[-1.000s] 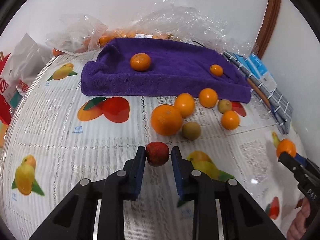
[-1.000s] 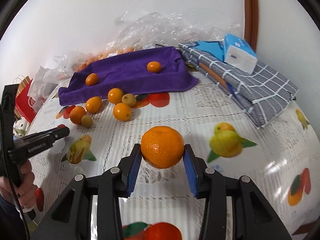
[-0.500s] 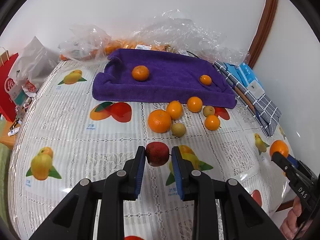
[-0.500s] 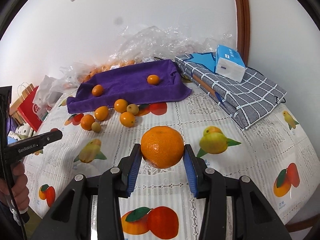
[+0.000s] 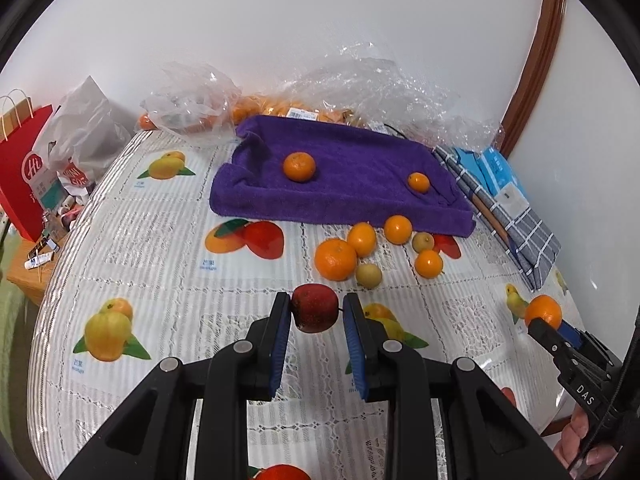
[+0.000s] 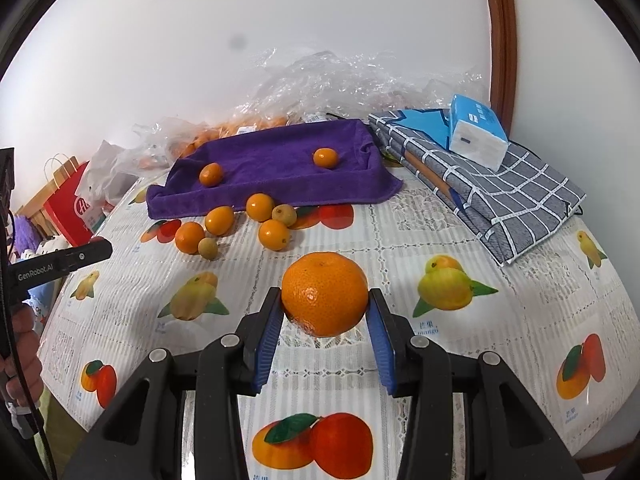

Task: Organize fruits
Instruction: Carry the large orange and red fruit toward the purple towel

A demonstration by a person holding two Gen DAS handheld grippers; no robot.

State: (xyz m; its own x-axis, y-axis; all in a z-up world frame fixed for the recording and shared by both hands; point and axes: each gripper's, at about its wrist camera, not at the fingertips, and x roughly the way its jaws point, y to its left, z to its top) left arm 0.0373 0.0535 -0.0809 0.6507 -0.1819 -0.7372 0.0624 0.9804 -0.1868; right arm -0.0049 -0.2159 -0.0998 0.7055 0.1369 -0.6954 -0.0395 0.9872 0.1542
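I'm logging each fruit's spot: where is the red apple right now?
In the left wrist view, the red apple sits clamped in the left gripper, above the tablecloth, just short of the loose oranges.

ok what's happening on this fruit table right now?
A person is sorting fruit with two tools. The left hand-held gripper is shut on a small red fruit, held above the tablecloth. The right hand-held gripper is shut on a large orange. Two oranges already sit on the purple towel; a cluster of six loose fruits lies just in front of it, not yet moved.
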